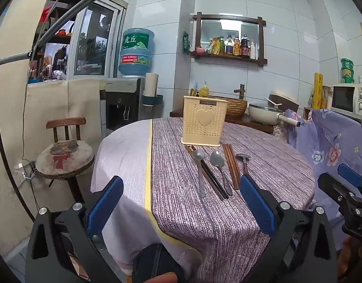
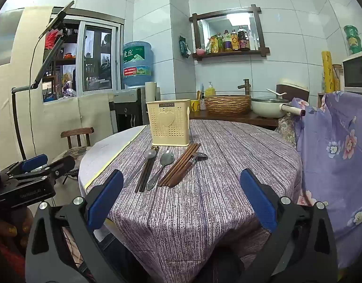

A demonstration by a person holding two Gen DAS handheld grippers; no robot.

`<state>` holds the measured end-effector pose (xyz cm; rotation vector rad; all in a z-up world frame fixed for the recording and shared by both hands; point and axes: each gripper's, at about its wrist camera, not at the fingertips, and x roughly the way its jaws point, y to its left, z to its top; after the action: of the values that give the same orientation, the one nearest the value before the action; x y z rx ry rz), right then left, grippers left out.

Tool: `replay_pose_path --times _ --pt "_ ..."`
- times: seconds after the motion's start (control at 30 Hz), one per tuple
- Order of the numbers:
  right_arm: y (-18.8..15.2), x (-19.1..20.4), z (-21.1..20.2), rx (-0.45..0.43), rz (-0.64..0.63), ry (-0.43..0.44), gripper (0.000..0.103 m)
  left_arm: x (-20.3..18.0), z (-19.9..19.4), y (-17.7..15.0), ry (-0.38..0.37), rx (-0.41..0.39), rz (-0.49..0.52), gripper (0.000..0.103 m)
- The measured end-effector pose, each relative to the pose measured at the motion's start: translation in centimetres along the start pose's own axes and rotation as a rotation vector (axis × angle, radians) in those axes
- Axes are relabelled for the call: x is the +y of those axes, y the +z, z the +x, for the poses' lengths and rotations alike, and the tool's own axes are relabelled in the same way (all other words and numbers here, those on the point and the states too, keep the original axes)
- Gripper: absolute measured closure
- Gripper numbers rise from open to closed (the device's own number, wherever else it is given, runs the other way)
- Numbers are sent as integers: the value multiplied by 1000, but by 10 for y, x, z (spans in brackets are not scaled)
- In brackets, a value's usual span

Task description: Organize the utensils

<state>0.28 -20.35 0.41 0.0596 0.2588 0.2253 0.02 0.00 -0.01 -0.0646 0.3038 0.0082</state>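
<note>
1. Nothing has been sorted yet: the holder [image 1: 204, 120] stands upright at the far side of the surface [image 1: 275, 165], apparently unfilled.
2. Just in front of it, the spoons [image 1: 199, 165], dark chopsticks [image 1: 212, 179], brown chopsticks [image 1: 231, 165] and a ladle [image 1: 243, 159] are laid side by side; all are judged still to be moved.
3. The left gripper [image 1: 181, 205] is held level at the near edge, fingers wide apart, nothing gripped.
4. The right gripper [image 2: 181, 202] is posed likewise beside it, fingers spread, nothing held.

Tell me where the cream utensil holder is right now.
In both wrist views the cream utensil holder stands upright on the table, just behind the spoons and chopsticks.
</note>
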Motion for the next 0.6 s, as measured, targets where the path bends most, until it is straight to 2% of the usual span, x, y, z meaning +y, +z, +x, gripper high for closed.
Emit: replay_pose_path --times 0.6 --pt "-2 1 0 0 -1 -2 5 -2 1 -3 -4 2 2 5"
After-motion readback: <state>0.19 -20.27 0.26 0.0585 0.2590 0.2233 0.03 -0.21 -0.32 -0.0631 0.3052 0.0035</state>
